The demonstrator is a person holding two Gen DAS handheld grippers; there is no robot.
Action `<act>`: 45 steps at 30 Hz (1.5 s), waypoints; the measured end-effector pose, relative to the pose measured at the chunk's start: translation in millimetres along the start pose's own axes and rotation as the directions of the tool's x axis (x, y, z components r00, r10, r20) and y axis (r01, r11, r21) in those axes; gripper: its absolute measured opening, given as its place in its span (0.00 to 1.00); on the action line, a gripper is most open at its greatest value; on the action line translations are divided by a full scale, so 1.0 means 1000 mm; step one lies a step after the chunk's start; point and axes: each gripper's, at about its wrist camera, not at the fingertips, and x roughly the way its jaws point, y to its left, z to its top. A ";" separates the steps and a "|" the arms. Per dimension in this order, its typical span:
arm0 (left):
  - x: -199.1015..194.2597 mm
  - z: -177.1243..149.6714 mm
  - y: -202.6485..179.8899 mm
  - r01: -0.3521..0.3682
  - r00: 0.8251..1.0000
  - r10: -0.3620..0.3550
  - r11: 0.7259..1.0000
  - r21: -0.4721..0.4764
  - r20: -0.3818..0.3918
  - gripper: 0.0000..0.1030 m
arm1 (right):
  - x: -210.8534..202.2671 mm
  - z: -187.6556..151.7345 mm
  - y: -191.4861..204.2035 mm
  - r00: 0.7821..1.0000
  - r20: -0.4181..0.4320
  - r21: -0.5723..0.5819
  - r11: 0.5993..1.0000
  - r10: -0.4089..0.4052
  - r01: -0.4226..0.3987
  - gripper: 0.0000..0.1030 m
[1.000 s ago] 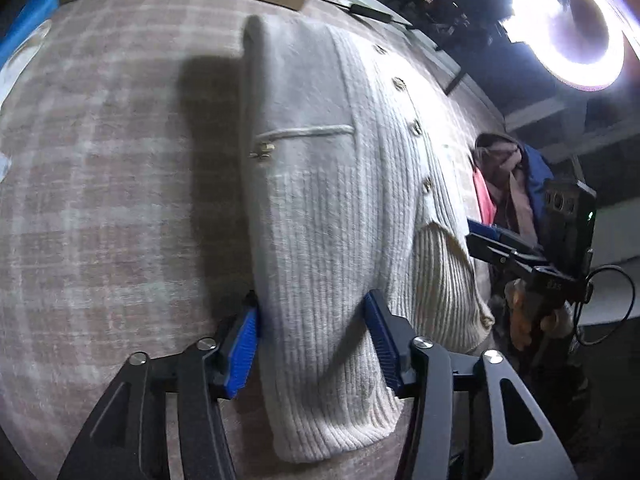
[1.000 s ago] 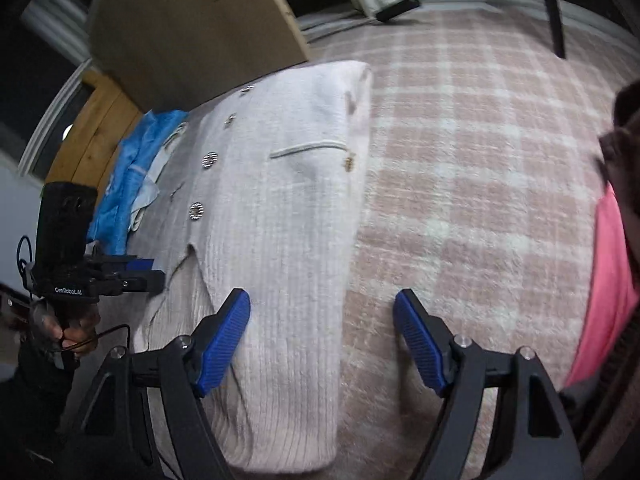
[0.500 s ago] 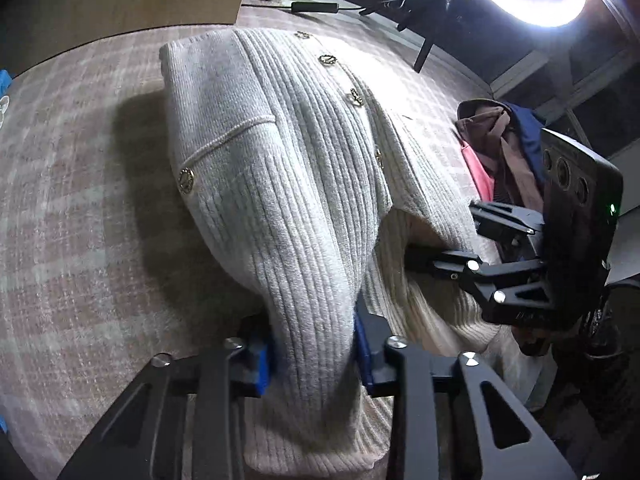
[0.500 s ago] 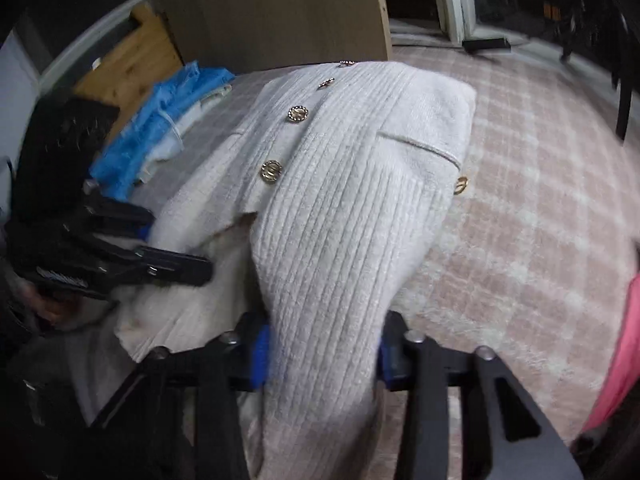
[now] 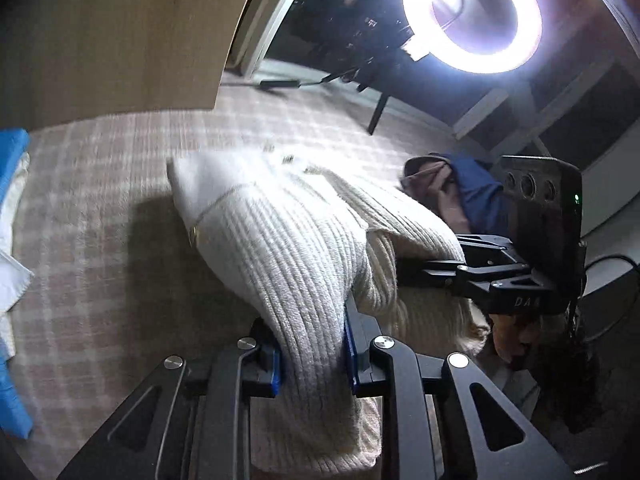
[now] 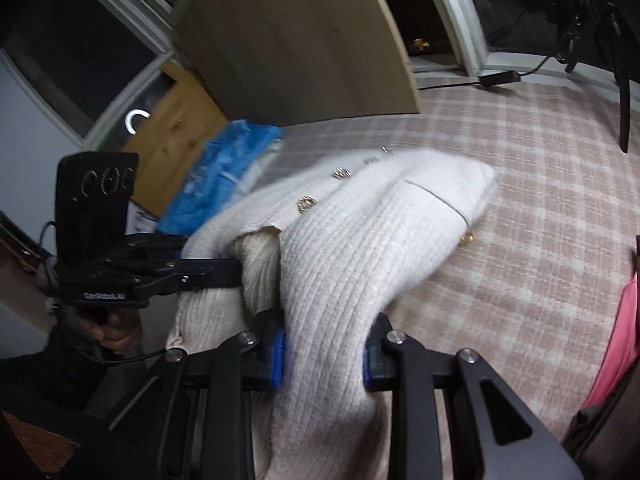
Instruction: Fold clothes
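A cream ribbed cardigan (image 5: 280, 248) with gold buttons hangs lifted at its near hem, while its far end still rests on the checked cloth (image 5: 100, 208). My left gripper (image 5: 312, 356) has one corner of the hem bunched between its blue pads, and its jaws are closing on the knit. In the right wrist view the cardigan (image 6: 360, 248) arches up the same way. My right gripper (image 6: 324, 360) pinches the other hem corner, its jaws also closing on the fabric. Each view shows the other gripper's black frame (image 5: 508, 284) (image 6: 120, 272) beside the garment.
A blue garment (image 6: 224, 176) lies folded at the left of the cloth and a dark pile of clothes (image 5: 460, 196) at the right. A pink garment (image 6: 616, 340) sits at the right edge. A wooden board (image 6: 300, 40) and a ring light (image 5: 472, 16) stand behind.
Both grippers have gone from open astride the flat hem to closed on it. They have risen, pulling the near end of the cardigan up off the cloth.
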 end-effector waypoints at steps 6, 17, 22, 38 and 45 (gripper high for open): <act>-0.037 -0.010 -0.010 0.045 0.999 -0.045 0.999 0.029 0.003 0.18 | -0.025 -0.003 0.028 0.996 -0.052 0.022 0.998 0.068 -0.067 0.25; -0.095 0.007 0.051 0.108 0.993 -0.108 0.994 -0.008 0.048 0.18 | 0.006 0.052 0.110 0.999 -0.034 -0.061 0.998 -0.034 0.032 0.25; -0.072 -0.008 0.047 0.141 0.989 -0.138 0.988 0.057 -0.048 0.18 | 0.018 0.030 0.099 0.982 -0.088 -0.028 0.986 -0.168 0.166 0.25; -0.022 -0.034 -0.014 0.098 0.990 -0.085 0.989 0.111 -0.117 0.18 | 0.003 -0.020 0.024 0.943 -0.207 -0.008 0.964 -0.260 0.264 0.30; 0.018 -0.076 -0.011 0.030 0.984 -0.016 0.997 0.076 -0.179 0.18 | 0.009 -0.042 0.007 0.836 -0.343 -0.103 0.901 -0.429 0.421 0.53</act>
